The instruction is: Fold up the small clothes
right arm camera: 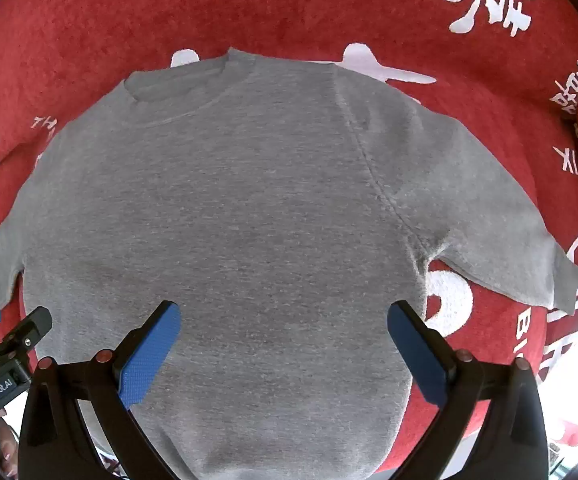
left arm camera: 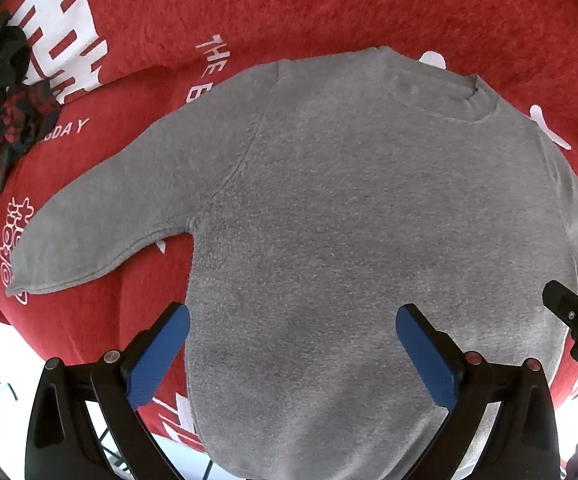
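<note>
Your left wrist camera showed what the right one could not: the gray sweater's [left arm camera: 329,220] left sleeve [left arm camera: 101,232] stretched out flat to its cuff, and beyond it a heap of dark and plaid clothes [left arm camera: 5,112] at the far left edge of the red cloth [left arm camera: 329,4]. Your right wrist camera showed the other sleeve [right arm camera: 501,232] in full, ending at its cuff near white printed lettering, plus a red fabric edge at the far right.

You held both tools side by side above the hem end of the sweater, each pointing toward the collar. The right gripper [left arm camera: 577,312] appeared at the right edge of the left view, and the left gripper [right arm camera: 9,328] at the left edge of the right view.

The sweater lay flat and spread open on the red cloth over the tabletop, collar farthest from you. The left gripper's jaws were spread wide, one blue pad [left arm camera: 157,356] near the sweater's side edge and the other over its body. The right gripper's jaws were likewise spread wide over the body, holding nothing. I could not tell whether any pad touched the fabric.
</note>
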`<state>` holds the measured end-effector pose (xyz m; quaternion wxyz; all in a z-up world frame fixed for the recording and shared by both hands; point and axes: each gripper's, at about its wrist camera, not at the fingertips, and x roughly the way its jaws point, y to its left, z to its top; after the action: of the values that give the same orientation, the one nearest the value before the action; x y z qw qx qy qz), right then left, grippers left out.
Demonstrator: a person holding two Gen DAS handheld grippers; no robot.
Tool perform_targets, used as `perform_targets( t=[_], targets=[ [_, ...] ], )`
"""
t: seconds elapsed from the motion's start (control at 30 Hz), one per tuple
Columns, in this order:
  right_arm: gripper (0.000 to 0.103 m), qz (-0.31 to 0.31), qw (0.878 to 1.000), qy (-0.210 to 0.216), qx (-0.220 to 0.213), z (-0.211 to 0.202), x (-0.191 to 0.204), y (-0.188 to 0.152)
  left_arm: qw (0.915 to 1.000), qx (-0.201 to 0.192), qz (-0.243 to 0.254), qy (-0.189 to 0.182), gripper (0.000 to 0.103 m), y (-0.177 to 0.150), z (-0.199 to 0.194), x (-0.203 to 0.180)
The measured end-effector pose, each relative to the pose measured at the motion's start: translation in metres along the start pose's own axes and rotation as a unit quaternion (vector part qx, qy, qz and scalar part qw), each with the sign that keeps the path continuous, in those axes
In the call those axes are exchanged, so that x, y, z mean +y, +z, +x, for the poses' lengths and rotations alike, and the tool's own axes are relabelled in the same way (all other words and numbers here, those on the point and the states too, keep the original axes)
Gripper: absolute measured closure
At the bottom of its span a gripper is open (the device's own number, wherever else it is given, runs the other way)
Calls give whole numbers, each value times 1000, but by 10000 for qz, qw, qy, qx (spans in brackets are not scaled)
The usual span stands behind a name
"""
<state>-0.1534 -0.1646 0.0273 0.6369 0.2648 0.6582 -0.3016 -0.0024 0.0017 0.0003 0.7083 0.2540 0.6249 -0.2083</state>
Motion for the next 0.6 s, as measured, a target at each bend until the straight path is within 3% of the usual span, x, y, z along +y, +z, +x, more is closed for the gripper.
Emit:
perform_targets(
  t=[0.6],
  targets=[
    [0, -53, 10000, 22, 40, 2, 10, 3, 10000, -6, -44, -14, 0, 0, 5, 6]
  ],
)
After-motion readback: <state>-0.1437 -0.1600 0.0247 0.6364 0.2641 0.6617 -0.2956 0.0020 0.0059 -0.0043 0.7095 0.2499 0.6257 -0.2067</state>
